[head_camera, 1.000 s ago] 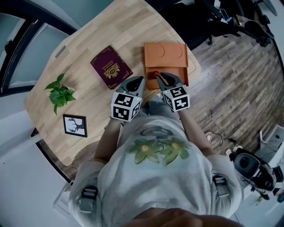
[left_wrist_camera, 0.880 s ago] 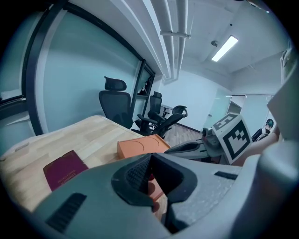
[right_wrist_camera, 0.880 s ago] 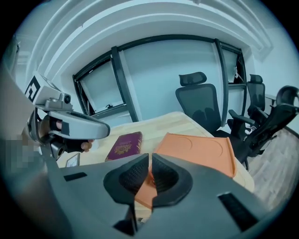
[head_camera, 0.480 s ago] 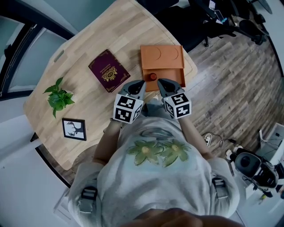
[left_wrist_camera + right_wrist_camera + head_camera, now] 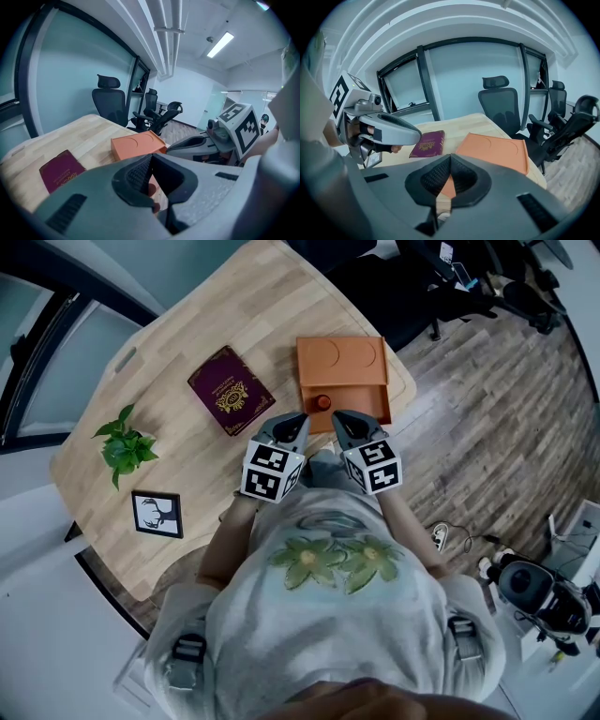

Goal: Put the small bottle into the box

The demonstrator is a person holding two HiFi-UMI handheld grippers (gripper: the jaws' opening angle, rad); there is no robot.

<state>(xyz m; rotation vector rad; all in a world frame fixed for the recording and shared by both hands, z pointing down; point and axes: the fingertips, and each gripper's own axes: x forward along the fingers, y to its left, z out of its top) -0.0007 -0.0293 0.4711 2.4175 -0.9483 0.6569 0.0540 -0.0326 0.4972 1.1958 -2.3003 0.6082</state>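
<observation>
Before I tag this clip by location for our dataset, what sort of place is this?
Most likely an office or meeting room: black swivel office chairs, glass partition walls in dark frames, and a ceiling strip light above a light wooden table.

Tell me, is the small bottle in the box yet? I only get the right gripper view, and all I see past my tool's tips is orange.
Observer: Yes. The head view shows the small bottle standing inside the orange box, near its left corner on your side, red top showing.
Operator: Is my tool holding it?
Observer: No. From above, the right tool is shut on nothing, and the bottle stands beside its tip.
Operator: Is there anything I'm missing?
Observer: A green plant stands far to the left, outside your picture.
</observation>
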